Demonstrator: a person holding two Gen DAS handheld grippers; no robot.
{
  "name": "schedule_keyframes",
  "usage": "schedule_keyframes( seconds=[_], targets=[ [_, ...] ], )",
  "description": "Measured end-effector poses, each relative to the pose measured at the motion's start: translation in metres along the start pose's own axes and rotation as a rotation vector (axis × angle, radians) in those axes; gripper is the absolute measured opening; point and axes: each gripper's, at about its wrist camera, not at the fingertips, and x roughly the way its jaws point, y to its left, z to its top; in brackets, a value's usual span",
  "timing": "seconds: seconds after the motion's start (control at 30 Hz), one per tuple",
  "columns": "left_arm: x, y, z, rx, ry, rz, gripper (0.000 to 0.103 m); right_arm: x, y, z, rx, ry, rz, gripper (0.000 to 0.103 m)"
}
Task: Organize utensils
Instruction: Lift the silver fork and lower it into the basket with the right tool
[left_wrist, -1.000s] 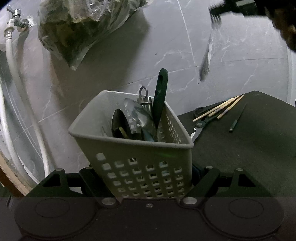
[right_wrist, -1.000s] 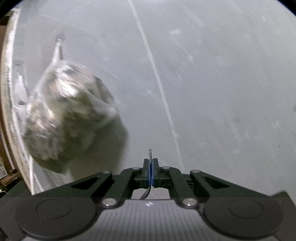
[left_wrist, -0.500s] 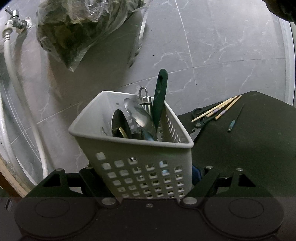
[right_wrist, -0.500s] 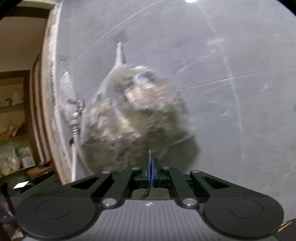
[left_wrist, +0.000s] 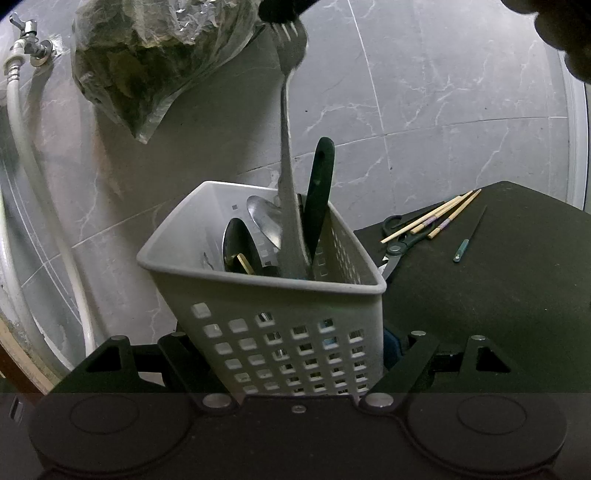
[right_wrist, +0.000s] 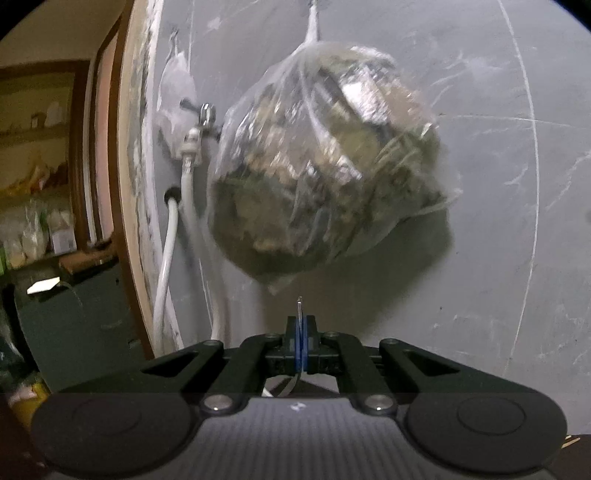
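since a second ago the fork (left_wrist: 286, 155) has swung in over the basket (left_wrist: 266, 291) — handle now down among the spoons, right gripper (right_wrist: 300, 332) pinching its head; left gripper (left_wrist: 295, 369) clamps the basket; next — let go cleanly

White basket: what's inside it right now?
Inside the white basket: two spoons, a green-handled utensil and the fork's handle end. Their lower parts are hidden.
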Motion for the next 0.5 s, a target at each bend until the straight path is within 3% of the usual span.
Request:
schedule_keyframes(
  seconds=[0.3,0.5],
  targets=[
    [0.0,-0.001,0.0,0.003,0.003,0.002,0.083,0.015,0.009,-0.016,-0.031,0.12,-0.006,0.002],
    [0.0,-0.001,0.001,0.003,0.003,0.002,0.083,0.018,0.01,-0.022,-0.039,0.151,0.002,0.002]
  ],
)
